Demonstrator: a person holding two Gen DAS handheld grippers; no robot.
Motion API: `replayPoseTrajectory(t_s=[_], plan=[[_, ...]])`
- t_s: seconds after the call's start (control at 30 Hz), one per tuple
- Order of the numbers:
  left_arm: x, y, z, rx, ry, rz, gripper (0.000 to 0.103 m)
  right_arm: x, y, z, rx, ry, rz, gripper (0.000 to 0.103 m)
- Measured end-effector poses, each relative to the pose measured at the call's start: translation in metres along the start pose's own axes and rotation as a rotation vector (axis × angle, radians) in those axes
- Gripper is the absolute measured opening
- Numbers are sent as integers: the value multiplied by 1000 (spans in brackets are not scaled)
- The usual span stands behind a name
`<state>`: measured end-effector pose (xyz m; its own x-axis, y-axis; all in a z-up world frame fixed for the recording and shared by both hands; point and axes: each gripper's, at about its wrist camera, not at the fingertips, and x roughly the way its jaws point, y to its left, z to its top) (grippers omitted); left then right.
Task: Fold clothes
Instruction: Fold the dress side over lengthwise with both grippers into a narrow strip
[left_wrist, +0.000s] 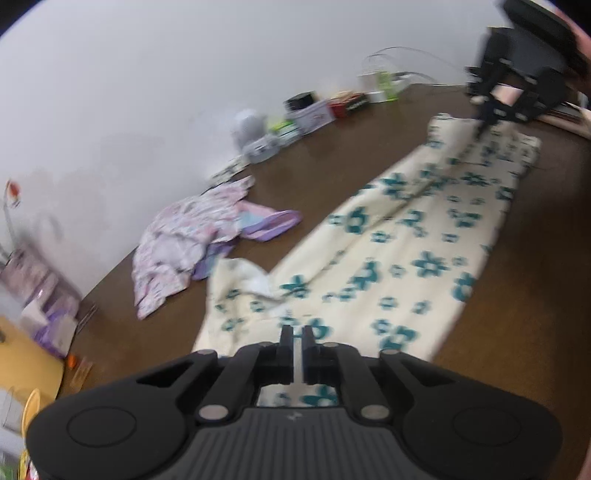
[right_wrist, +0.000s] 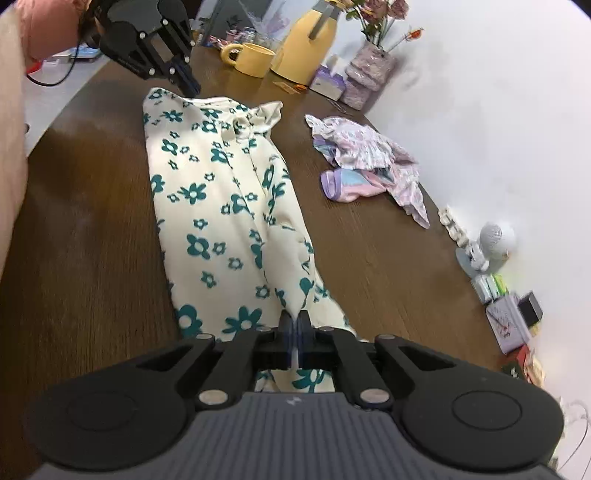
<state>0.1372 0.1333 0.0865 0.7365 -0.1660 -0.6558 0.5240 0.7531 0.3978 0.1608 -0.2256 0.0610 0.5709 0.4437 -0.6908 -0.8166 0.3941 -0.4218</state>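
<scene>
Right claw (right_wrist: 294, 325) up close, fingers pinched tight on one end of the cream garment with teal flowers (right_wrist: 221, 206). That garment stretches long across the dark wooden surface (right_wrist: 388, 251), lying mostly flat with a ridge running down its length. At the other end, the left claw (left_wrist: 296, 334) is clenched too, its tips together at the fabric's edge, though blur hides whether cloth sits between them. Off to the side, apart from it, a crumpled pink and lilac garment (right_wrist: 369, 166). Beyond that, a yellow mug (right_wrist: 255, 59) and yellow jug (right_wrist: 306, 48) by the white wall (right_wrist: 498, 110).
</scene>
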Motion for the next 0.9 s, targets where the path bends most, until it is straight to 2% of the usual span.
replayPoseTrajectory(t_s=[0.07,0.13,0.17,0.27,0.37,0.4,0.43,0.47,0.57,0.67,0.9], plan=[[11,16,11,-14,17,5,17,3,-4,1,14,-2,-24,2],[31,29,20,16,56,12,47,6,-7,2,16,-2,-43,2],[43,32,24,43,80,17,50,6,-7,3,13,-4,-49,2],[78,40,35,131,144,26,49,4,-4,2,6,-7,-57,2],[105,51,44,151,151,-28,49,2,-2,2,5,-6,-57,2],[113,54,47,160,153,-50,47,2,-2,2,4,-4,-56,2],[118,55,49,162,162,-73,20,2,-2,2,3,-1,-55,2],[122,56,50,160,172,-97,2,2,-2,3,1,1,-56,2],[110,46,51,211,133,-87,0,1,-1,3,-10,-1,-70,2],[78,36,41,221,73,-39,0,-2,-1,3,-22,-5,-87,1],[-23,-5,13,210,-106,129,0,-14,7,2,-62,-24,-159,1]])
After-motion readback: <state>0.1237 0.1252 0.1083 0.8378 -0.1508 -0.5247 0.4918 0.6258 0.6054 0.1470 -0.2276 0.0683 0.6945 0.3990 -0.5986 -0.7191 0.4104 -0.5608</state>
